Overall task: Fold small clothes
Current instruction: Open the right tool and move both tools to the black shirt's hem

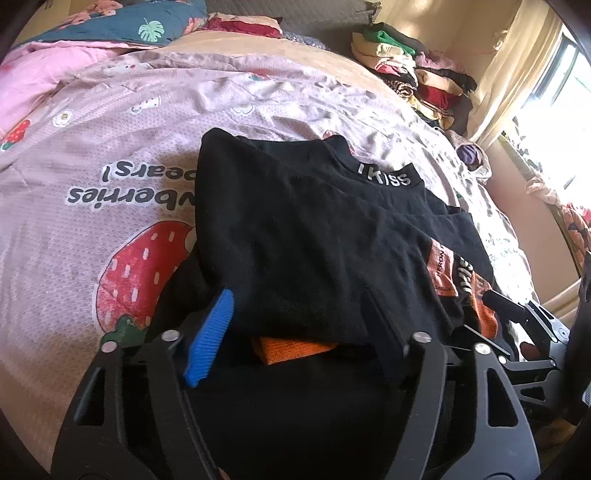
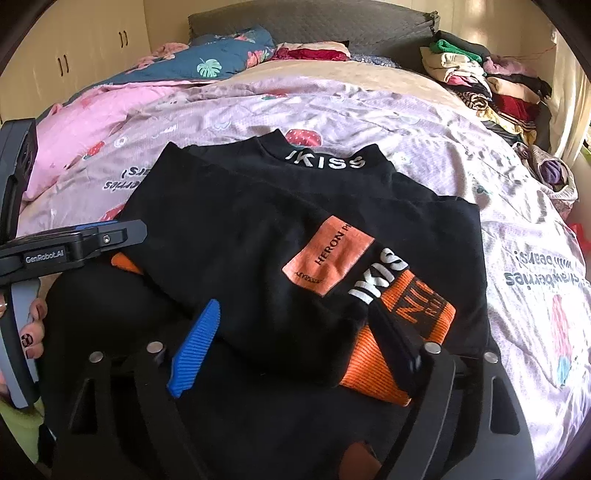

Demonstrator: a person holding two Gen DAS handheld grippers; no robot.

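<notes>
Your left tongs (image 1: 299, 325) and right tongs (image 2: 299, 339) gape, gripping nothing; black top (image 2: 295, 229) lies part-folded on bed (image 1: 110, 166), near hem unfolded.

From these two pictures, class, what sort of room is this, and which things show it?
Most likely a bedroom: a bed with a strawberry-print cover and a grey headboard, wardrobe doors by the wall, and a stack of folded clothes.

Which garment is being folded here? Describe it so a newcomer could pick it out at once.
On the pink strawberry-print bedspread, nearest the cameras, lies a black top, partly folded. Unlike the stacked clothes at the bed's far corner, it has white lettering on its collar, an orange patch and orange cuffs.
</notes>
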